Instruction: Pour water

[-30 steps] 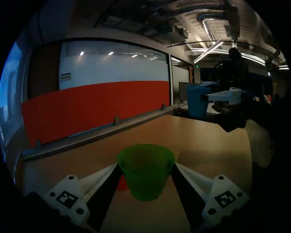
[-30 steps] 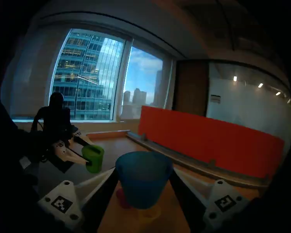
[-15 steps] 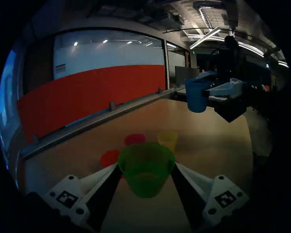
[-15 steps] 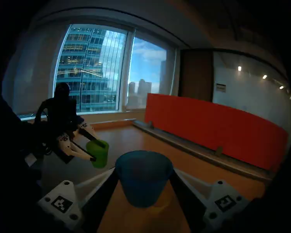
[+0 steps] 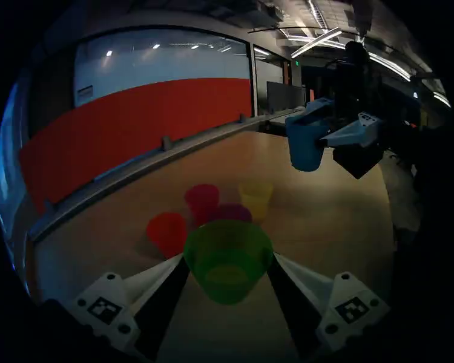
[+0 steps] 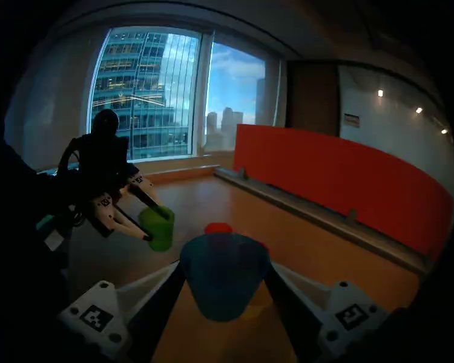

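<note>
Held above a pale wooden table (image 5: 330, 212), my left gripper (image 5: 227, 261) clamps a translucent green plastic cup (image 5: 228, 278) between both fingers, and my right gripper (image 6: 224, 266) pinches a blue plastic cup (image 6: 224, 293) the same way, the two cups well apart in the air. Below cluster small red (image 5: 166, 233), pink (image 5: 201, 199), purple (image 5: 232, 213) and yellow (image 5: 255, 199) plastic cups. I cannot tell whether either held cup carries water. The risk, as I judge it, is that tipping before the rims align would spill onto the table, and the smooth tapered walls could slip.
</note>
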